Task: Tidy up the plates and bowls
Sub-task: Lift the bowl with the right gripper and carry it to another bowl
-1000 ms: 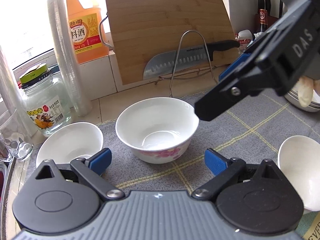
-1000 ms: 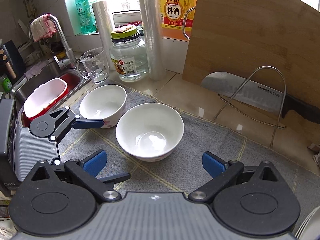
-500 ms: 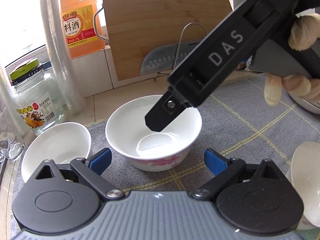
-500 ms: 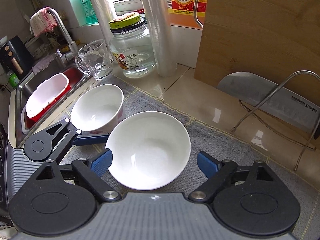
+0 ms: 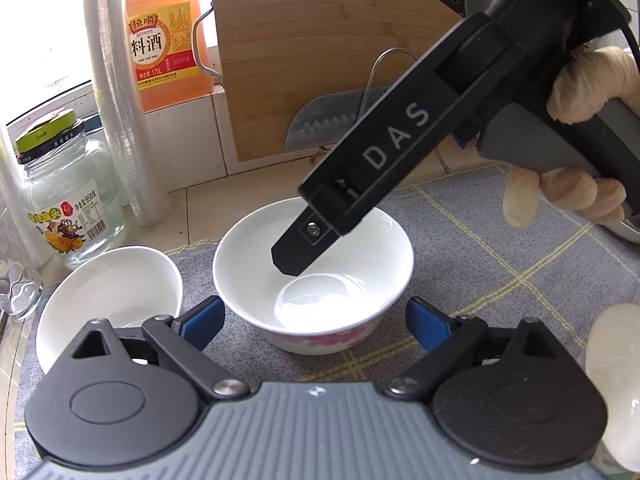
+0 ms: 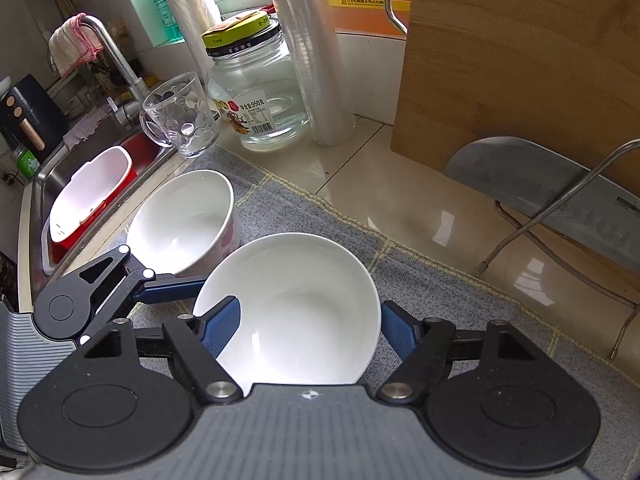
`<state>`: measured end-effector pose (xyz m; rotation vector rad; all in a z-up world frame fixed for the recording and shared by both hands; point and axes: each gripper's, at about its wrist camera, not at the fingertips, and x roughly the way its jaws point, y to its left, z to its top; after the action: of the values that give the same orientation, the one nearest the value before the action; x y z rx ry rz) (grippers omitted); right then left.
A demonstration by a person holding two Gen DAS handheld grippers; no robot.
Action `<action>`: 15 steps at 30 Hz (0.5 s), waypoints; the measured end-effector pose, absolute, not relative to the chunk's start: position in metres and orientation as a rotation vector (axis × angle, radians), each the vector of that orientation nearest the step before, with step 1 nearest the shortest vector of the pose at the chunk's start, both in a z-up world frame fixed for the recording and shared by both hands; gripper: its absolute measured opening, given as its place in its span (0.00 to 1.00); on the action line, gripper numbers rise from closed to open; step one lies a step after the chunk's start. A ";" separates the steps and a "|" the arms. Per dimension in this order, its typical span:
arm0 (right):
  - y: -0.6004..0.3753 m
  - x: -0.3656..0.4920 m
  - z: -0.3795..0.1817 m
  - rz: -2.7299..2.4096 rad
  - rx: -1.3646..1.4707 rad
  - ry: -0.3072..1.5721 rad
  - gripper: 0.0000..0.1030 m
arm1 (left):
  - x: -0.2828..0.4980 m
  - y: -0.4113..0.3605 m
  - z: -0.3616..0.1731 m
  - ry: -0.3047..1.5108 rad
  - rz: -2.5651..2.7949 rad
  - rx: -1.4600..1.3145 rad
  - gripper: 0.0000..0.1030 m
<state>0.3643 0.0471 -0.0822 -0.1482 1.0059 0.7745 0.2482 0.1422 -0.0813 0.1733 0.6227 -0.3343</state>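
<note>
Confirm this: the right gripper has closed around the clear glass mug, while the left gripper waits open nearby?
Not the mug. In the right wrist view the right gripper clasps the white floral-sided ceramic bowl; the clear glass mug stands untouched. The left gripper is open.

- Bowl (image 5: 316,280): white inside, pink flowers on its outer wall.
- Second bowl (image 5: 108,296), at its 9 o'clock: white, pink flower print on the side seen from the right wrist view.
- Mat (image 5: 500,264): grey-blue weave crossed by pale yellow check lines.
- Left gripper (image 5: 312,320): black arms, blue pads, grey ribbed body.
- Right gripper (image 6: 308,330): same black, blue and grey; white "DAS" lettering on its black arm.
- Glove (image 5: 580,92): cream.
- Board (image 5: 320,60) at 12 o'clock: light wood grain.
- Bottle (image 5: 168,40): orange, yellow and red label.
- Jar (image 5: 64,200): clear glass, yellow-green lid.
- Tabletop (image 6: 420,208): glossy beige.
- Tub (image 6: 90,196) in the sink: red and white.
</note>
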 end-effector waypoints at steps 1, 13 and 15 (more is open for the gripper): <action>0.047 0.365 -0.082 0.776 -0.145 1.006 0.78 | 0.249 0.142 -0.081 0.623 -0.338 0.175 0.93; 0.046 0.367 -0.083 0.773 -0.118 1.022 0.77 | 0.253 0.146 -0.080 0.628 -0.349 0.158 0.88; 0.046 0.366 -0.083 0.771 -0.113 1.024 0.77 | 0.253 0.147 -0.080 0.630 -0.352 0.154 0.88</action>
<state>0.3661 0.0462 -0.0831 -0.1125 1.0236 0.7709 0.2528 0.1468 -0.0800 0.1539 0.6298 -0.3518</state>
